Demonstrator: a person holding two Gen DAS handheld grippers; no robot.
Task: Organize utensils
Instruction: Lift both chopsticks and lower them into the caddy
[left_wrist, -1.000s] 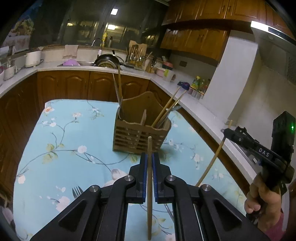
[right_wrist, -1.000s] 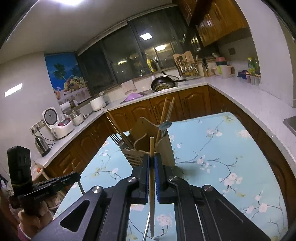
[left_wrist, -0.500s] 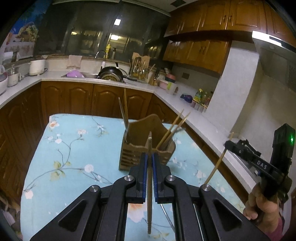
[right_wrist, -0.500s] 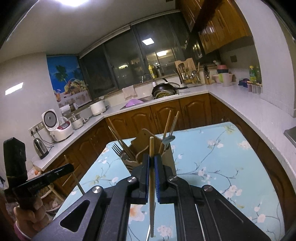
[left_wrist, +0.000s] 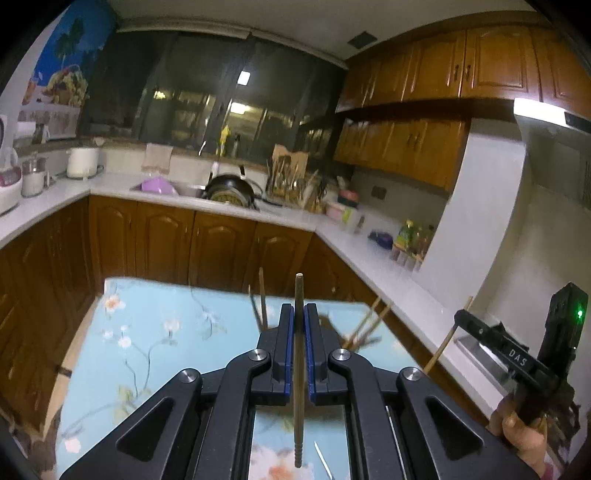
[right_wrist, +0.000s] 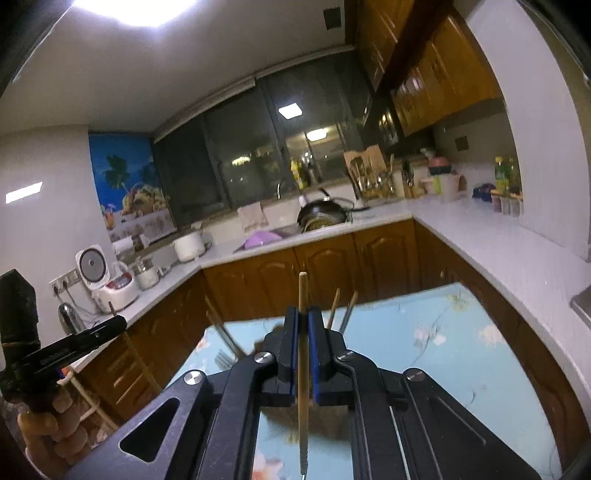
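Both tongs, left (left_wrist: 299, 314) and right (right_wrist: 303, 317), are each pinching one chopstick (left_wrist: 298, 369) upright, risking its slipping or missing the holder (right_wrist: 271, 332).

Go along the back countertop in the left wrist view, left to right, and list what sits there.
White pot → hanging cloth → purple bowl → black wok → wooden utensil rack → green bottles.

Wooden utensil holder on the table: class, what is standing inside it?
The holder sits mostly behind the right gripper. Chopsticks and a fork poke out of it. Its compartments and whatever lies lower inside are covered.
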